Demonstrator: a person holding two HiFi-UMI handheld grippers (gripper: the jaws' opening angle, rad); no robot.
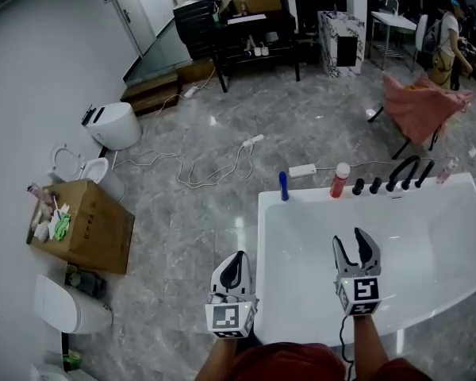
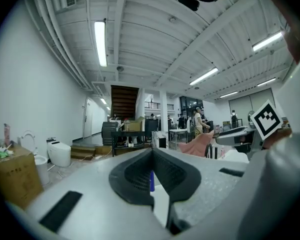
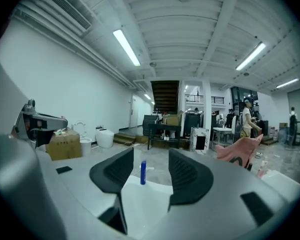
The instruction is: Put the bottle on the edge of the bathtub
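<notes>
A slim blue bottle (image 1: 283,186) stands upright on the far left rim of the white bathtub (image 1: 270,292); a red bottle (image 1: 339,179) with a white cap stands further right on the same rim. My right gripper (image 1: 357,236) hovers over the tub's basin, open and empty, and in the right gripper view the blue bottle (image 3: 143,173) shows far off between its jaws. My left gripper (image 1: 236,259) hangs just outside the tub's left wall, jaws together with nothing in them. In the left gripper view the blue bottle (image 2: 151,181) shows as a sliver through the narrow slit.
Black faucet fittings (image 1: 397,177) line the tub's far rim. On the floor lie a white cable (image 1: 214,169), a cardboard box (image 1: 83,225) and toilets (image 1: 115,124). A pink-draped chair (image 1: 420,105), a black table (image 1: 246,34) and a person (image 1: 448,42) are farther back.
</notes>
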